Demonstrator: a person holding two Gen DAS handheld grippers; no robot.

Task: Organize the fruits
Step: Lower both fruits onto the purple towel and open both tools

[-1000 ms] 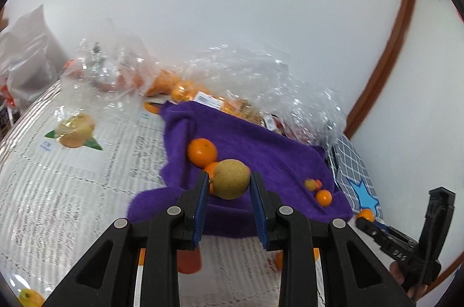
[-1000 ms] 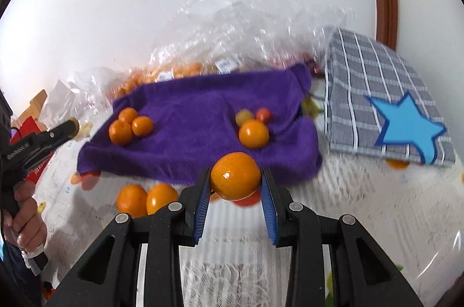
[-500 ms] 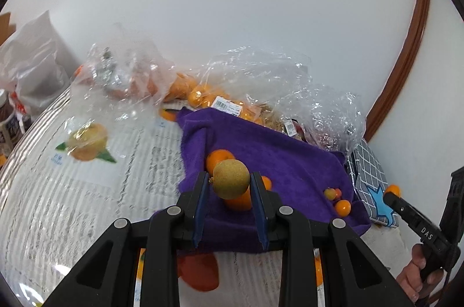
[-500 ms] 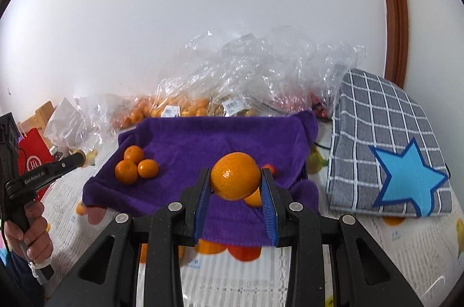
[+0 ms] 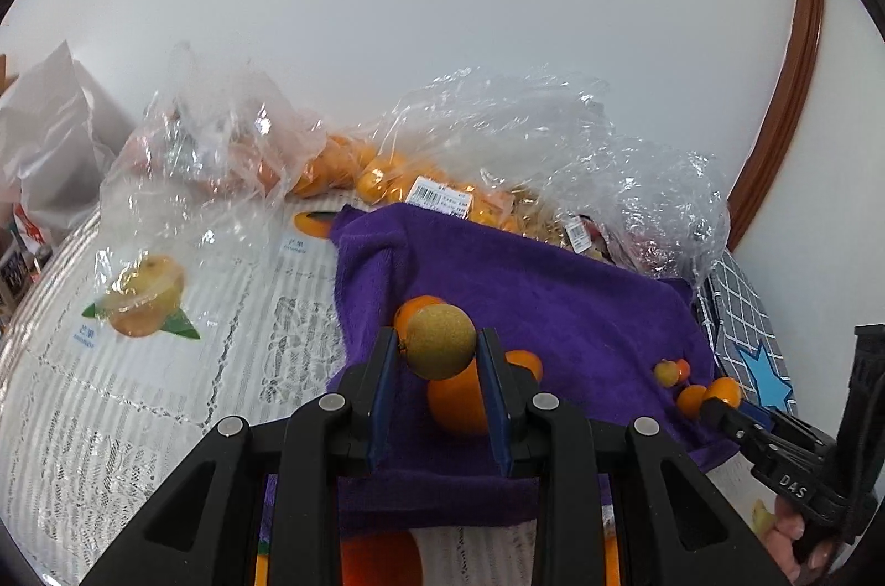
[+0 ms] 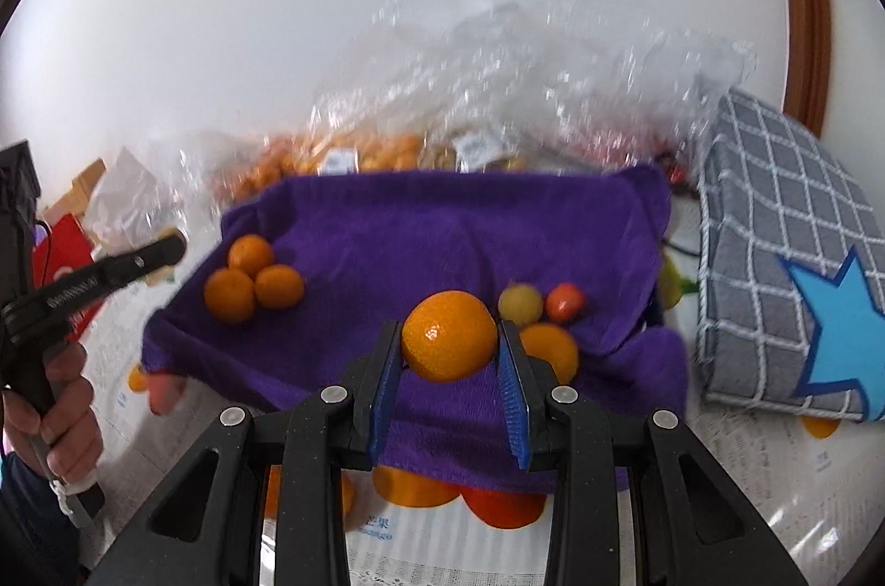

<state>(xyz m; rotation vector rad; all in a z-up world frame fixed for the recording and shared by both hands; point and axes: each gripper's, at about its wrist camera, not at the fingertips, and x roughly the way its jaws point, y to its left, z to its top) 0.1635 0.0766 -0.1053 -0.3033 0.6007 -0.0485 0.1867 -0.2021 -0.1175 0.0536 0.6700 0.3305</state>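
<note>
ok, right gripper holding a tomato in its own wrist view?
No, the right gripper is shut on an orange; the small red tomato lies loose on the purple towel behind it.

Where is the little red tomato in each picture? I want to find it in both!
Left wrist view: the red tomato sits far right on the purple towel, tucked behind a small yellow-green fruit.
Right wrist view: the tomato is right of centre on the towel, just right of that yellow-green fruit.
Shared landmark: the grey checked cloth with a blue star.
</note>
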